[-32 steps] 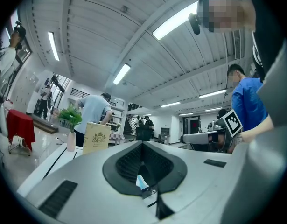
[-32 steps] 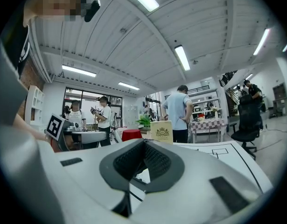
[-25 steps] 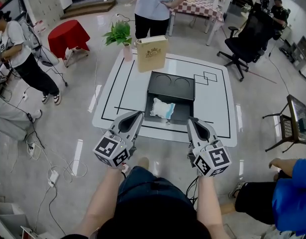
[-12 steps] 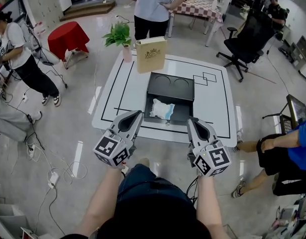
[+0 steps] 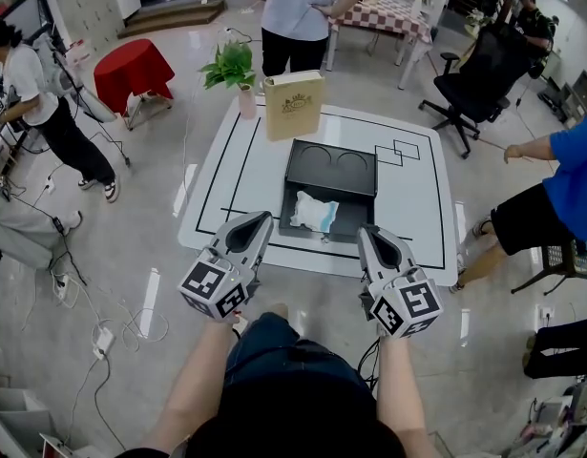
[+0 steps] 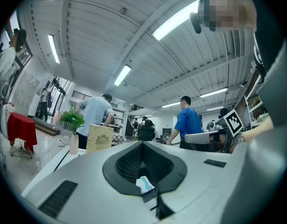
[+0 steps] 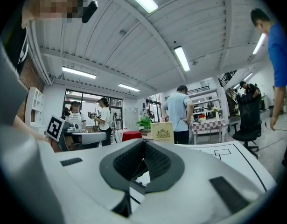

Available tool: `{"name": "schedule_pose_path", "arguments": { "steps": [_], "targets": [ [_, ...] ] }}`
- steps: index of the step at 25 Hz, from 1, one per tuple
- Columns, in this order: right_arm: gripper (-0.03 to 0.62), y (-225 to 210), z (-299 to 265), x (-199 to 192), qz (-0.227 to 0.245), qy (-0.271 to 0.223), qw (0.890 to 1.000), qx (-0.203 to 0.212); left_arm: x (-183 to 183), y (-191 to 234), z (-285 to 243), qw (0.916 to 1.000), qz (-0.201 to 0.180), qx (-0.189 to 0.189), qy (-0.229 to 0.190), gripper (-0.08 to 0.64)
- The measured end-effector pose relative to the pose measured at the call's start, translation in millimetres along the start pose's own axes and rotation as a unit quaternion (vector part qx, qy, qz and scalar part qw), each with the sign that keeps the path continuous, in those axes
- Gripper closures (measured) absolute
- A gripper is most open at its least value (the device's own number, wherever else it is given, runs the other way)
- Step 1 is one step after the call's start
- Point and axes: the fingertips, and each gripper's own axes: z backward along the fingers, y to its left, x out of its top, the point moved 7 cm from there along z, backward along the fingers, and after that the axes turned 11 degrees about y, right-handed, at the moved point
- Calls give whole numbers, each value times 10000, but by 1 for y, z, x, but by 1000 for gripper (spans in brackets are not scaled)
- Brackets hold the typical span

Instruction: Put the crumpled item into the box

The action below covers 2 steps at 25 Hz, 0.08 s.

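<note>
The crumpled item (image 5: 314,211), white with a blue patch, lies in the near half of an open black box (image 5: 355,191) on a white floor mat (image 5: 412,213). The far half of the box shows two round recesses. My left gripper (image 5: 259,220) hangs over the mat's near edge, short of the box, jaws shut and empty. My right gripper (image 5: 367,233) is level with it to the right, also shut and empty. In the left gripper view the crumpled item (image 6: 143,184) shows beyond the shut gripper (image 6: 143,146). The right gripper (image 7: 144,143) points across the mat.
A tan upright carton (image 5: 293,105) stands at the mat's far edge beside a potted plant (image 5: 232,65) in a pink vase. A person in blue (image 5: 551,184) walks at the right. Another person (image 5: 295,8) stands beyond. An office chair (image 5: 479,70), a red-draped stool (image 5: 131,70) and floor cables (image 5: 102,337) surround the mat.
The person in blue at the right has risen and stepped toward the mat. Both grippers and the crumpled item have stayed where they were.
</note>
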Motion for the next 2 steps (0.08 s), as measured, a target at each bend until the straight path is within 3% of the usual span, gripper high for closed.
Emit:
{"name": "schedule_pose_path", "arguments": {
  "steps": [2],
  "targets": [
    [588,-1,-4,-1,2,25,10000,15,-1,3,-1,10000,10,14,8,548]
  ]
}}
